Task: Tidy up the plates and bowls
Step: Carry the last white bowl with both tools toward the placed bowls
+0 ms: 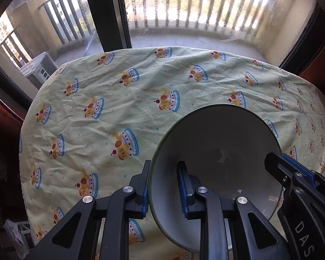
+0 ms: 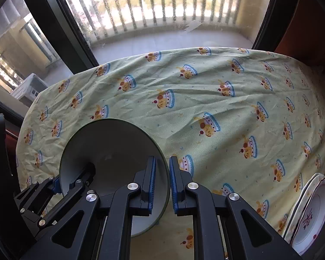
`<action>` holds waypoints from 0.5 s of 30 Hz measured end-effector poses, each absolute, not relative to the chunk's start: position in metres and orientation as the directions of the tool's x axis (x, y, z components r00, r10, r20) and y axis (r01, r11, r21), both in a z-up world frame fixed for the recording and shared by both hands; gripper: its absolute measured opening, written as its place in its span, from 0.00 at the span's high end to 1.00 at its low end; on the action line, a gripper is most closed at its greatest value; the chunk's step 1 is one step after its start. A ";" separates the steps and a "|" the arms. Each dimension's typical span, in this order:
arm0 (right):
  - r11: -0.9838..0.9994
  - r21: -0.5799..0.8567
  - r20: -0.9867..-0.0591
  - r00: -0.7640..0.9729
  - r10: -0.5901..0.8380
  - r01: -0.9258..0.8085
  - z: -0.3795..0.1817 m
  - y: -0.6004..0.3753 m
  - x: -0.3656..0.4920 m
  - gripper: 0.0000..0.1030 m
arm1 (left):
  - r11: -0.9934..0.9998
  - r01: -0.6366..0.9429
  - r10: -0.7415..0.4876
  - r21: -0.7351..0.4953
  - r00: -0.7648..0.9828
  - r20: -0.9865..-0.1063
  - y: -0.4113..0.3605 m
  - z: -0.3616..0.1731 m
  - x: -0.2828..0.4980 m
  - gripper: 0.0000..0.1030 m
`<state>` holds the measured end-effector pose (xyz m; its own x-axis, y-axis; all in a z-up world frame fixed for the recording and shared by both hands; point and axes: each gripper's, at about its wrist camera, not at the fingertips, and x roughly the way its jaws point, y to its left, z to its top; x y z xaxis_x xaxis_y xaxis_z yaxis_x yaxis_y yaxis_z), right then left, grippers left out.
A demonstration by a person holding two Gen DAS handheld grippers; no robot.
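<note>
A deep bowl, white inside with a green outside, hangs tilted over the yellow-green tablecloth. My left gripper is shut on its left rim, one pad inside and one outside. My right gripper clamps the opposite rim. In the right wrist view the same bowl sits at lower left, with my right gripper shut on its right rim and my left gripper gripping the far side. A stack of white plates with a red pattern lies at the lower right on the cloth.
The cloth, printed with cartoon cakes, covers the whole table and is wrinkled. Behind the table's far edge is a large window with a dark frame and a balcony railing beyond it.
</note>
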<state>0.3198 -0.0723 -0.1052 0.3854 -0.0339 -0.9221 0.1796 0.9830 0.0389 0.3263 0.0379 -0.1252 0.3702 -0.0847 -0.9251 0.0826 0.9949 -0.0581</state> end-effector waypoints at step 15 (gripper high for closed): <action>0.981 0.031 -0.906 0.420 -0.054 0.191 -0.112 -0.071 0.332 0.78 | 0.993 0.101 -0.095 -0.060 0.392 -0.915 0.037 -0.129 0.330 0.80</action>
<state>0.3319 -0.0711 -0.1123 0.4201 -0.0536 -0.9059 0.1913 0.9810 0.0306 0.3297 0.0368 -0.1293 0.3917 -0.0948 -0.9152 0.1007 0.9931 -0.0598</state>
